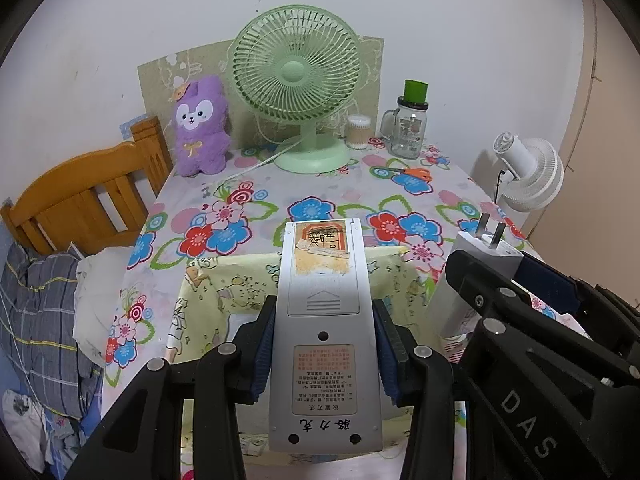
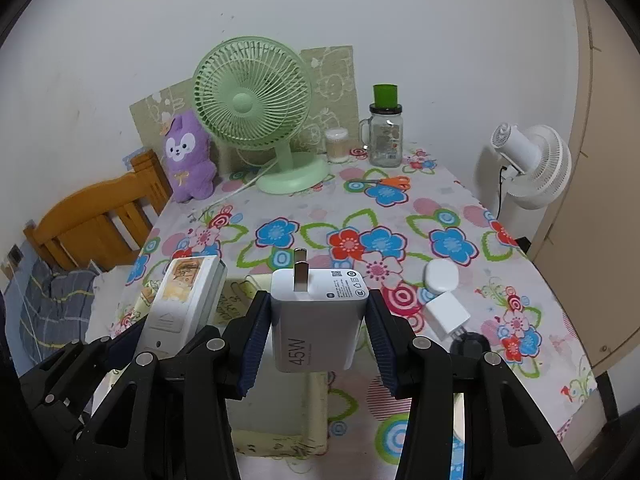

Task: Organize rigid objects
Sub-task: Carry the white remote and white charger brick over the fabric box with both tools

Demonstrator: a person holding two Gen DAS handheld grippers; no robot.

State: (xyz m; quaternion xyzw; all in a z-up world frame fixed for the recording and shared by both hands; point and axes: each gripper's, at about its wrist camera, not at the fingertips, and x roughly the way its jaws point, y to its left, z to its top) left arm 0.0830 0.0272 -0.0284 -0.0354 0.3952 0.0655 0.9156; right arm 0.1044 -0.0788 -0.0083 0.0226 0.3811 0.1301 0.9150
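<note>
tongs on both sides are loaded—left tongs (image 1: 324, 354) pinching the grey remote control (image 1: 324, 320), right tongs (image 2: 318, 336) pinching the white 45w charger (image 2: 318, 320)—so hold both level above the yellow fabric box (image 2: 280, 408) on the table (image 2: 440, 208), lower well inside, then release.

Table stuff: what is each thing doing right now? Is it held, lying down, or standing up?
Remote control: held back side up in the left gripper, jaws shut on it.
45W charger: held prongs up in the right gripper, jaws shut on it.
Small white plug: lying on the tablecloth.
Scissors: lying flat, closed.
Green fan: standing upright.
Glass jar: upright, lid on.
Yellow box: open.
</note>
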